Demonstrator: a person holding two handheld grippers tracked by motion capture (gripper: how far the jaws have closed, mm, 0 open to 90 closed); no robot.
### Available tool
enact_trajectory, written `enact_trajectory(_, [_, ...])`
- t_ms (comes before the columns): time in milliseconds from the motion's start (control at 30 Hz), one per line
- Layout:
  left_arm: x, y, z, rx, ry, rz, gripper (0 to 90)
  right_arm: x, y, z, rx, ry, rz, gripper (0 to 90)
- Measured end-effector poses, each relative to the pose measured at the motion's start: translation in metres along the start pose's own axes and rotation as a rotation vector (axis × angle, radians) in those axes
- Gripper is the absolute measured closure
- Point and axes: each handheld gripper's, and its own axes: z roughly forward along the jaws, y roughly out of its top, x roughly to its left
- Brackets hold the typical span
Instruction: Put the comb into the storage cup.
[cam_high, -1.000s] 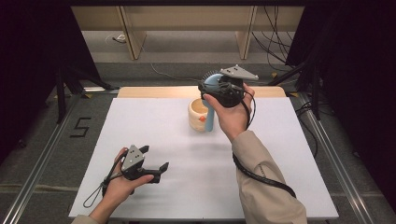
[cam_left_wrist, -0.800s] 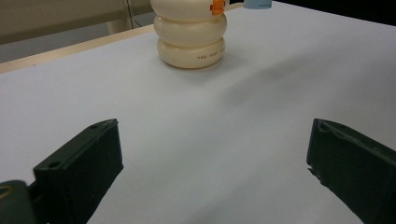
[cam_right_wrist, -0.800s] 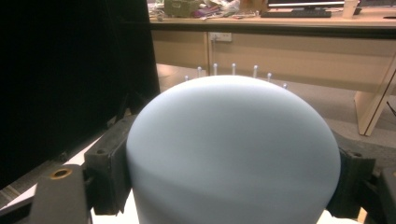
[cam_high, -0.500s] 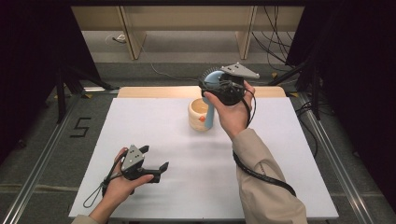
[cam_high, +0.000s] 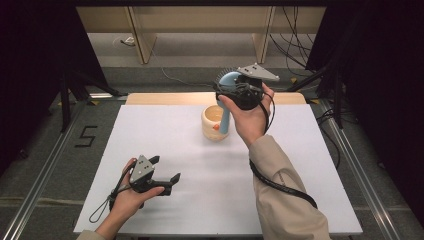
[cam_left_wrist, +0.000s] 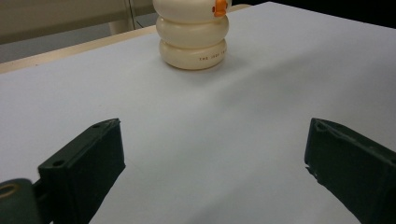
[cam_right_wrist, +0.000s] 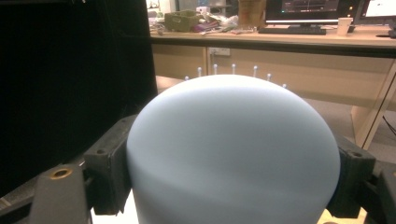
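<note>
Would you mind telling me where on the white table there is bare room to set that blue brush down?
The white table is bare along its left side, from the far left corner down to the left tool, and across the near middle between that tool and the sleeve. It is crowded at the far middle, where the cream cup, the blue brush and the right tool sit together.

A dark number "5" (cam_high: 86, 136) is marked on the grey floor (cam_high: 45, 150), at about nine o'clock from the white table (cam_high: 150, 130). The cream cup (cam_left_wrist: 192, 44) carries a line of small dark print on its bottom ring, too small to read fully.
</note>
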Motion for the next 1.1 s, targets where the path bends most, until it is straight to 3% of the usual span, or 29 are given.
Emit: enact_trajectory(1100, [0.0012,0.0000,-0.0002,-0.004,0.007,-0.004,4.7,-0.0024,0.0100,0.0078,-0.012,-0.017,0.002,21.1])
